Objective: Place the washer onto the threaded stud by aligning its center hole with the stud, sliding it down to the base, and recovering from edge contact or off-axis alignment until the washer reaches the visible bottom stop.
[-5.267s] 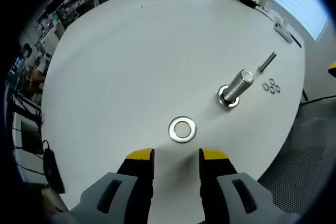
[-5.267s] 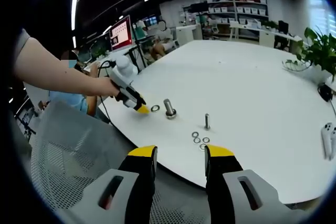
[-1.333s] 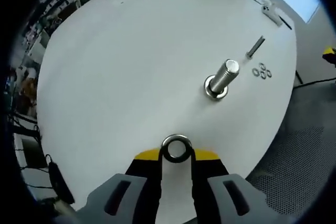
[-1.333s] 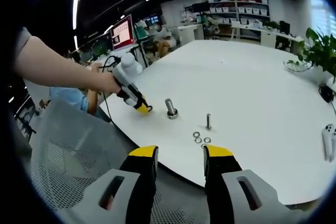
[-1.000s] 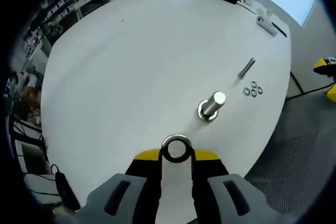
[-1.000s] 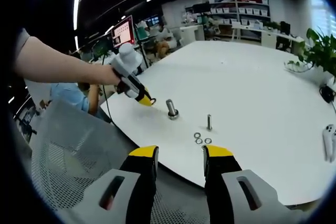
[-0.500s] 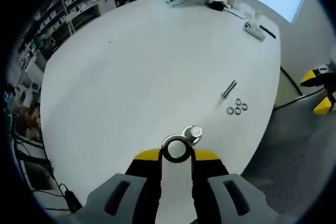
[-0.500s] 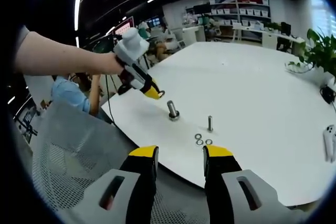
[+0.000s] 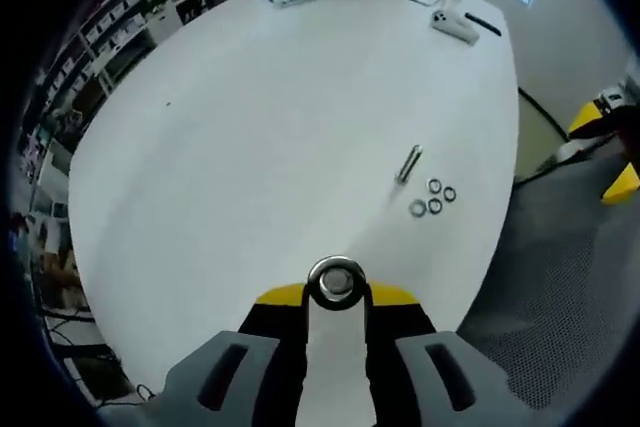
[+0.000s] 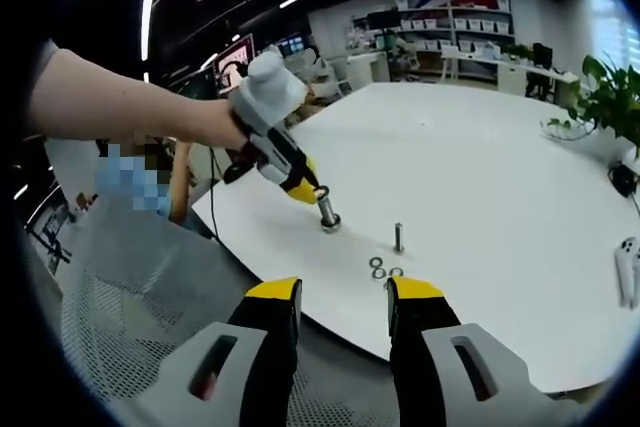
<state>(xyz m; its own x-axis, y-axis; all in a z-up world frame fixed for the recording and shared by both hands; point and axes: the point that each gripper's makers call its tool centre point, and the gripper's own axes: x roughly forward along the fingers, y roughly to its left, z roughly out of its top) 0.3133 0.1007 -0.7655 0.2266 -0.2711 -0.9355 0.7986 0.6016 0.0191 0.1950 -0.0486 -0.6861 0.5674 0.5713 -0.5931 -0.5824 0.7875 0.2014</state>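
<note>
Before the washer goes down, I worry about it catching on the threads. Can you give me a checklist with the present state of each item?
1. Washer clamped in the left hand-held gripper: ok.
2. Washer hole over the threaded stud: looks lined up in the left gripper view, ok.
3. Washer level with the stud axis: cannot tell.
4. Washer at the bottom stop: not ok, it sits at the stud's top.
5. Spare small washers and thin bolt apart from the stud: ok.
6. Right hand-held gripper away from the stud, open: ok.
</note>
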